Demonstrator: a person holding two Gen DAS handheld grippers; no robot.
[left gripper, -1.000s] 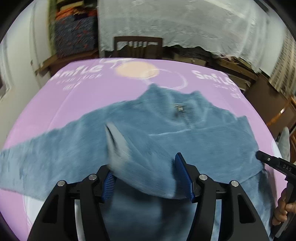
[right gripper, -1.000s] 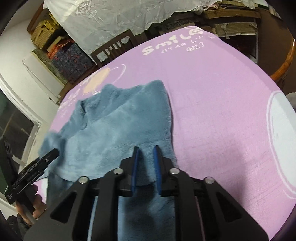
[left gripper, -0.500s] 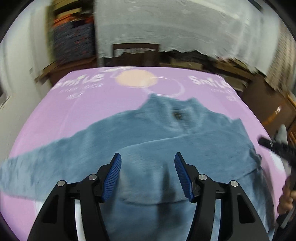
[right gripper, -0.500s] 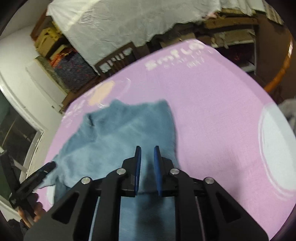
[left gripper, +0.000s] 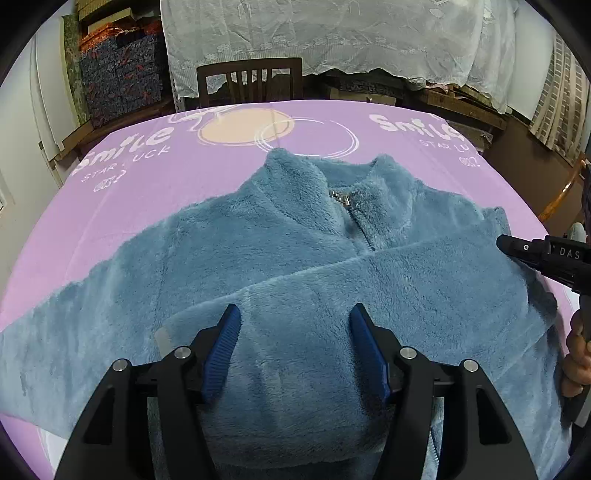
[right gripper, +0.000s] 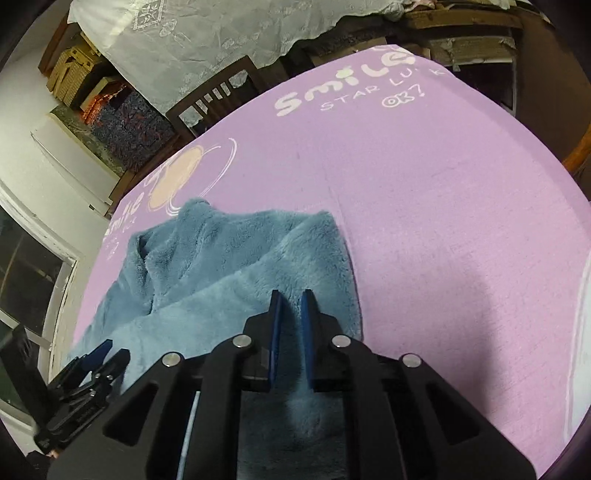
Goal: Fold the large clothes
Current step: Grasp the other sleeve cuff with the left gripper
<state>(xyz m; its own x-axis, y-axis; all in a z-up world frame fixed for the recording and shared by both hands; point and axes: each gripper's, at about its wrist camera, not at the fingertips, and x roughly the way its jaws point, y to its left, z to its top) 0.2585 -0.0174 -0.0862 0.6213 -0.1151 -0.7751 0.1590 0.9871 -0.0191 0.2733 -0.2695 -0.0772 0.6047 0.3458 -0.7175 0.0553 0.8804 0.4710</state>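
A blue fleece zip jacket [left gripper: 280, 243] lies front up on the purple cloth-covered table [left gripper: 147, 177], collar at the far side. One sleeve is folded across the chest; the other sleeve stretches out to the left. My left gripper [left gripper: 295, 321] is open and empty just above the folded sleeve. My right gripper [right gripper: 291, 299] has its jaws nearly together with a narrow gap, nothing visibly pinched, over the jacket's [right gripper: 229, 280] right edge. It also shows at the right of the left wrist view [left gripper: 509, 245].
A wooden chair [left gripper: 251, 83] stands behind the table's far edge. Stacked patterned boxes [left gripper: 118, 74] and a lace-covered pile [left gripper: 332, 33] fill the back. A wooden chair rim [right gripper: 580, 147] is at the table's right. Bare purple cloth [right gripper: 443, 221] lies right of the jacket.
My left gripper let go of the sleeve, which now lies flat across the chest, and lowered closer to the jacket. My right gripper stayed nearly shut at the jacket's right edge.
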